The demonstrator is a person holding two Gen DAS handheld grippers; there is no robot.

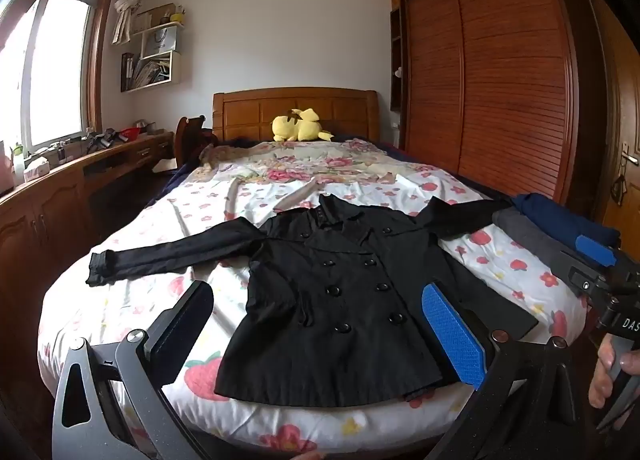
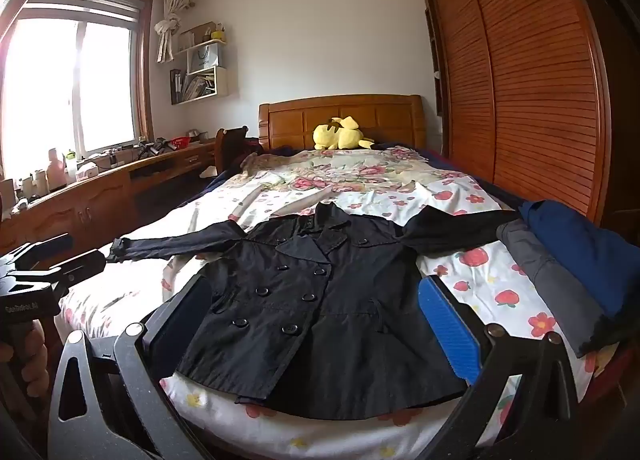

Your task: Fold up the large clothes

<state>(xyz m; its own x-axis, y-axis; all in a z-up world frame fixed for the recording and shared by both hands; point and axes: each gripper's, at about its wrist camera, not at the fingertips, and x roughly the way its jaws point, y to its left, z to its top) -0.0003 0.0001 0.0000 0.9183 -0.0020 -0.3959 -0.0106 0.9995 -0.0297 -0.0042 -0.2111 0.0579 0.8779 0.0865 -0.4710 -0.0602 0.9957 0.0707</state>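
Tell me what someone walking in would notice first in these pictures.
A black double-breasted coat lies face up with sleeves spread, across the near end of the floral bedsheet. A yellow plush toy sits at the wooden headboard, and folded blue and grey clothes are stacked at the bed's right edge. Both grippers, left and right, hover with jaws open, holding nothing.

Walls: white.
Window: bright daylight, left side.
Wardrobe: brown louvred doors, right side.
Headboard: wooden, at far wall.
Desk: under window.
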